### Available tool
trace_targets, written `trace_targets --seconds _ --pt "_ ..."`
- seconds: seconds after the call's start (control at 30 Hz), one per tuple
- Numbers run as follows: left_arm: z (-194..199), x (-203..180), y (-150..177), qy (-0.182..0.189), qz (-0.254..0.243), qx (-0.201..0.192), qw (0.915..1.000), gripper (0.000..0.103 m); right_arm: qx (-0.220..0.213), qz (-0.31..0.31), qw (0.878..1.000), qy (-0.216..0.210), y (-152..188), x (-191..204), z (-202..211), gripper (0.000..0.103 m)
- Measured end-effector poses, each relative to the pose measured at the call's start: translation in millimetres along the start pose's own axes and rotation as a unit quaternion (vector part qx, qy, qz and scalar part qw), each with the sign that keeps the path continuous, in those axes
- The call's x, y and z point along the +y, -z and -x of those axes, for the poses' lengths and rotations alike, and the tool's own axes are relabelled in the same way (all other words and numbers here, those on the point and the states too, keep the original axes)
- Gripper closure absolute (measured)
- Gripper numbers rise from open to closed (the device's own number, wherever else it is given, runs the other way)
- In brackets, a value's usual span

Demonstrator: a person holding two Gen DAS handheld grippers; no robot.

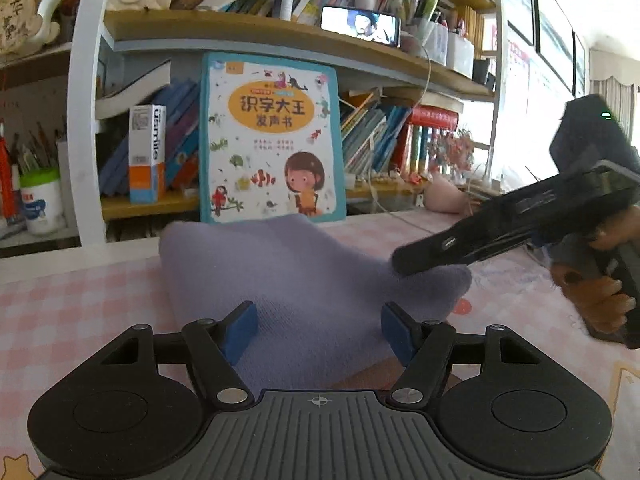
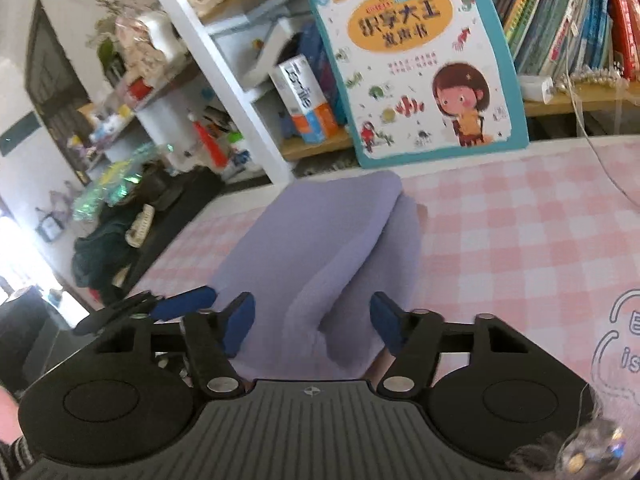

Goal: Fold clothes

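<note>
A lavender knitted garment (image 1: 304, 276) lies folded on the pink checked tablecloth (image 1: 80, 304), stretching away toward the shelf. My left gripper (image 1: 318, 332) stands open at its near end, with the cloth lying between the two blue pads. From the right, my right gripper (image 1: 400, 264) comes in with its tips over the garment's right corner. In the right wrist view, the right gripper (image 2: 312, 326) straddles a raised fold of the garment (image 2: 320, 248); its jaws are wide and I see no pinch. One blue fingertip (image 2: 184, 306) of the left gripper shows at the left.
A large picture book (image 1: 272, 140) leans upright against the bookshelf just behind the garment. A lit phone (image 1: 360, 26) sits on the shelf above. A white jar (image 1: 42, 204) stands at the far left. A person's hand (image 1: 600, 292) holds the right gripper. A thin cable (image 2: 600, 152) crosses the table.
</note>
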State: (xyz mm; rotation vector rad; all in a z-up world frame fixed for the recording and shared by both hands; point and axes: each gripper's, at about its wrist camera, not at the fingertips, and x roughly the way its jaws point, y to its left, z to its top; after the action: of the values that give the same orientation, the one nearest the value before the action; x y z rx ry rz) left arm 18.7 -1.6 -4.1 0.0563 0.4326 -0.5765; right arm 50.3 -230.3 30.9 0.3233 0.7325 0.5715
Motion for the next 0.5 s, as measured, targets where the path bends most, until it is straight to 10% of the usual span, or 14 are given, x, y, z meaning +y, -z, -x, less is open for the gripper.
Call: trace_targets --seconds 0.1,0.33,0.5 --pt "0 0 4 0.004 0.003 0.005 1.0000 0.034 0.028 -0.006 1.000 0.003 5 0 -14 0.088" --pt "4 8 4 0.024 0.038 0.003 0.9990 0.034 -0.029 0.017 0.999 -0.036 8 19 21 0.093" --pt "1 2 5 0.026 0.030 0.010 0.9992 0.033 0.024 0.018 0.999 0.020 31 -4 -12 0.092"
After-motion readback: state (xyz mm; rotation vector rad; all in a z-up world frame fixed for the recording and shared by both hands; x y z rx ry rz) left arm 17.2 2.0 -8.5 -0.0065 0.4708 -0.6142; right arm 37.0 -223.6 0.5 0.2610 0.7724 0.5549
